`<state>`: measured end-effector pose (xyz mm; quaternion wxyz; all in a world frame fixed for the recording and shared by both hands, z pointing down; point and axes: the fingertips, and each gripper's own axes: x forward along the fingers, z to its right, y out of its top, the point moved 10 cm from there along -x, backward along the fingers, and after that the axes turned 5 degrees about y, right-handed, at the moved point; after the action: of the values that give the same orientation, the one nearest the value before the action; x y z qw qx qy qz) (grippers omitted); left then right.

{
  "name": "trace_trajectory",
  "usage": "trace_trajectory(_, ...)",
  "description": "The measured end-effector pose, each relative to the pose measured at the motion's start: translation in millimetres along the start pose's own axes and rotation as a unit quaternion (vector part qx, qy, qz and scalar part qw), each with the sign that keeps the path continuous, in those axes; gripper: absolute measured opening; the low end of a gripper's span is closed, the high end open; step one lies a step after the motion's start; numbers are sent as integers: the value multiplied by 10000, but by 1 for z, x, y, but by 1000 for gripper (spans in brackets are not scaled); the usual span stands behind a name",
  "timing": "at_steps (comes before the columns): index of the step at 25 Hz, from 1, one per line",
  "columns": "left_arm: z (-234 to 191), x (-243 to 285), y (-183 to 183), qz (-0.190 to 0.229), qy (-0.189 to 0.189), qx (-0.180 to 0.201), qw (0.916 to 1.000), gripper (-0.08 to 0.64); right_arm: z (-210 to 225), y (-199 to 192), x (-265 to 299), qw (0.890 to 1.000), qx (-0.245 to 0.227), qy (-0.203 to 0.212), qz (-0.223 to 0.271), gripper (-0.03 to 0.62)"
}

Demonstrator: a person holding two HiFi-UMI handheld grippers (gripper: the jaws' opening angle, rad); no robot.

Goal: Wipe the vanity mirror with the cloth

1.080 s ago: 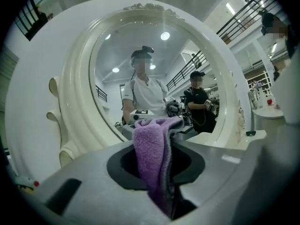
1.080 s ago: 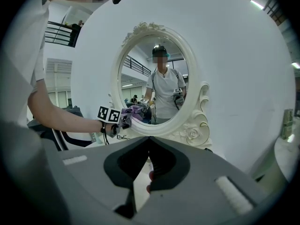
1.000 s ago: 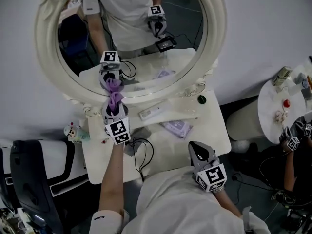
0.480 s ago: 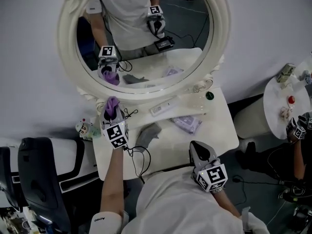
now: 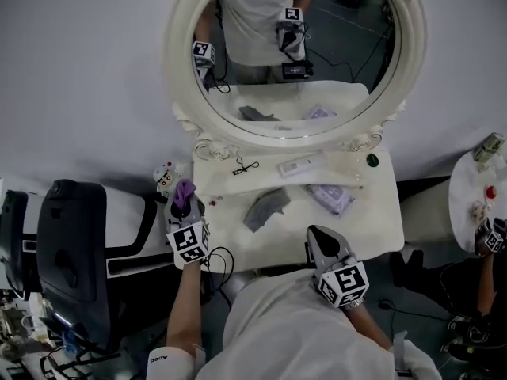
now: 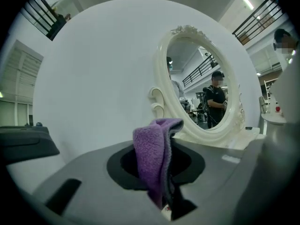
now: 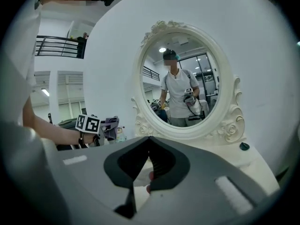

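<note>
The oval vanity mirror [image 5: 295, 62] in its white carved frame stands at the back of the white vanity table [image 5: 372, 228]. My left gripper [image 5: 182, 203] hangs off the table's left edge, well short of the glass, shut on a purple cloth [image 5: 184, 191]. In the left gripper view the cloth [image 6: 152, 153] is folded over between the jaws, with the mirror [image 6: 201, 90] off to the right. My right gripper [image 5: 318, 240] is over the table's front edge, shut and empty. In the right gripper view the mirror [image 7: 180, 81] is straight ahead.
On the table lie a grey cloth [image 5: 265, 207], a purple packet [image 5: 331, 199], a white flat device [image 5: 299, 165] and a black clip [image 5: 245, 165]. A small figurine [image 5: 165, 176] stands at the left corner. A black chair [image 5: 71, 260] is left; a round side table [image 5: 469, 200] is right.
My left gripper has drawn back with the purple cloth from the mirror's lower left rim to the table's left edge. The right gripper has stayed put. The head view has swung left.
</note>
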<state>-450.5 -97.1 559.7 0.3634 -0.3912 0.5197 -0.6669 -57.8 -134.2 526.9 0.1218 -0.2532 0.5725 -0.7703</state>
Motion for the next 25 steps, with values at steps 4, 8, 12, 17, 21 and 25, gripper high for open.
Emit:
trace_trajectory(4, -23, -50, -20, -130, 210, -179, 9995, 94, -18, -2, 15, 9995, -100, 292, -97, 8)
trace_trajectory(8, -27, -100, -27, -151, 274, -700, 9971, 95, -37, -4, 27, 9979, -265, 570, -176, 8)
trace_trajectory(12, 0, -145, -15, -136, -102, -1268, 9918, 95, -51, -8, 34, 9969, -281, 705, -197, 8)
trace_trajectory(17, 53, -168, 11, 141, -1174, -1353, 9837, 95, -60, -12, 35, 9969, -290, 715, -138, 8)
trace_trajectory(21, 81, -168, 22, 244, -2123, -1035, 9714, 95, -61, -11, 33, 9981, -234, 577, -3, 8)
trace_trajectory(25, 97, -173, 19, 356, -2405, -876, 9660, 95, -57, -15, 24, 9986, -129, 494, 111, 8)
